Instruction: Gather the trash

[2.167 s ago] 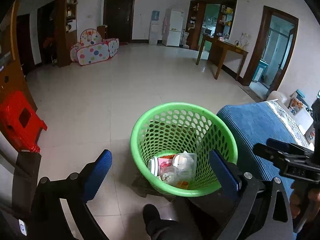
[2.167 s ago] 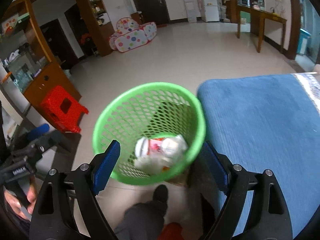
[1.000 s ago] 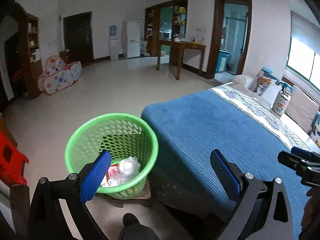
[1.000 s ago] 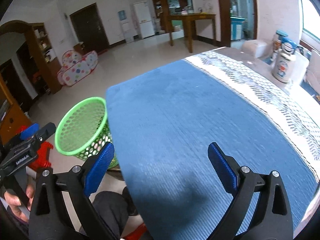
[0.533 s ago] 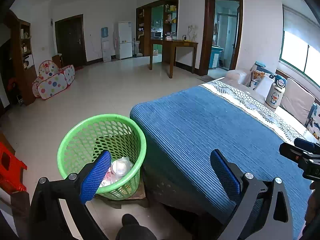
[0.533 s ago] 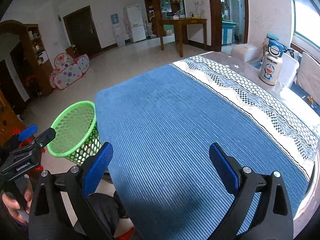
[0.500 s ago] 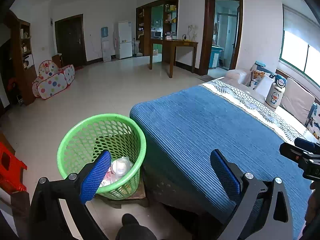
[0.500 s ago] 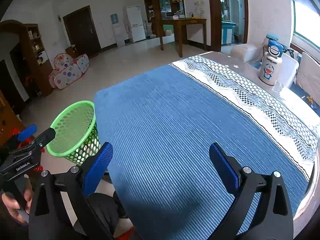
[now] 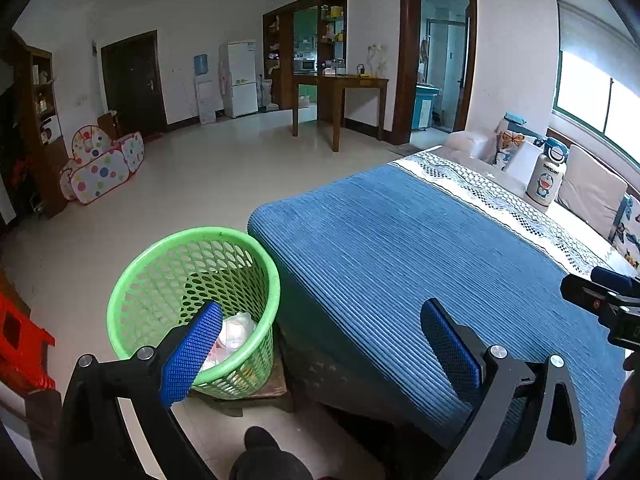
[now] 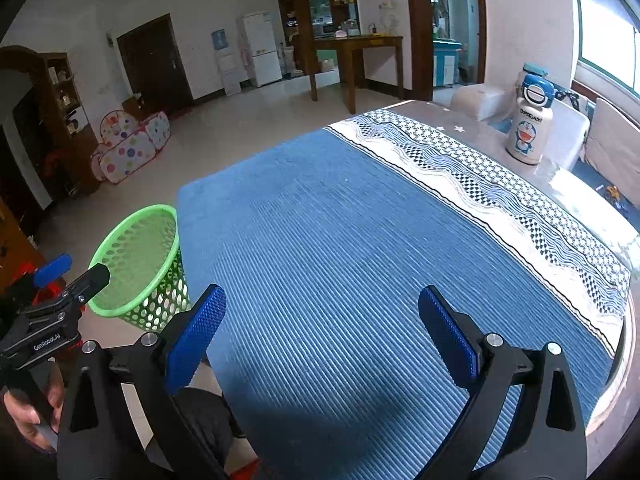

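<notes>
Left wrist view, from the left: a red stool on the floor, then the green basket with trash in its bottom, touching the corner of the blue cloth over the table. The left gripper hangs above them, jaws wide apart, empty. Right wrist view: the right gripper, also spread and empty, hangs over the cloth; a cartoon bottle stands upright at the far right.

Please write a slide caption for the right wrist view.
Open right claw hovers empty over blue cloth; green basket at left.
</notes>
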Demonstrator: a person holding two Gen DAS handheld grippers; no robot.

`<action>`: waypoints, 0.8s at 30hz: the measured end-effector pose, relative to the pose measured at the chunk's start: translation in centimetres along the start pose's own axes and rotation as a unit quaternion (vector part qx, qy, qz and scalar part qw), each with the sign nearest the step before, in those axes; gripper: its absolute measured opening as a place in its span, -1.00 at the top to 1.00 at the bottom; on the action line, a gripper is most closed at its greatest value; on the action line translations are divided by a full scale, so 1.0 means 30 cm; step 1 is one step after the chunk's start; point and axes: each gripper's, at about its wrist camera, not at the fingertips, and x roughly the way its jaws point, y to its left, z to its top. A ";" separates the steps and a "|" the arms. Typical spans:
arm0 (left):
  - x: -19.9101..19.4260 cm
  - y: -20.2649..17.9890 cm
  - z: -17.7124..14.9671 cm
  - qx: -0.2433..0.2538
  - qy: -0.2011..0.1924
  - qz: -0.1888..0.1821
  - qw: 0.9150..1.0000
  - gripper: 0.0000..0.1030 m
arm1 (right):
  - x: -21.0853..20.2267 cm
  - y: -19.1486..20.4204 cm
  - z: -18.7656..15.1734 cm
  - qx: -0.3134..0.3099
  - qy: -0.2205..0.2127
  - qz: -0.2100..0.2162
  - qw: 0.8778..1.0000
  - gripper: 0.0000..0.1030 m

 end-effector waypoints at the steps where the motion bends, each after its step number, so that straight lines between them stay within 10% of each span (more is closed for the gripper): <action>1: 0.000 -0.002 0.001 0.001 0.000 0.000 1.000 -0.86 | 0.000 0.000 0.000 0.000 0.000 -0.001 1.000 -0.86; 24: 0.001 -0.006 -0.003 0.004 0.002 -0.004 1.000 -0.86 | 0.007 -0.037 -0.006 0.005 0.002 -0.008 1.000 -0.86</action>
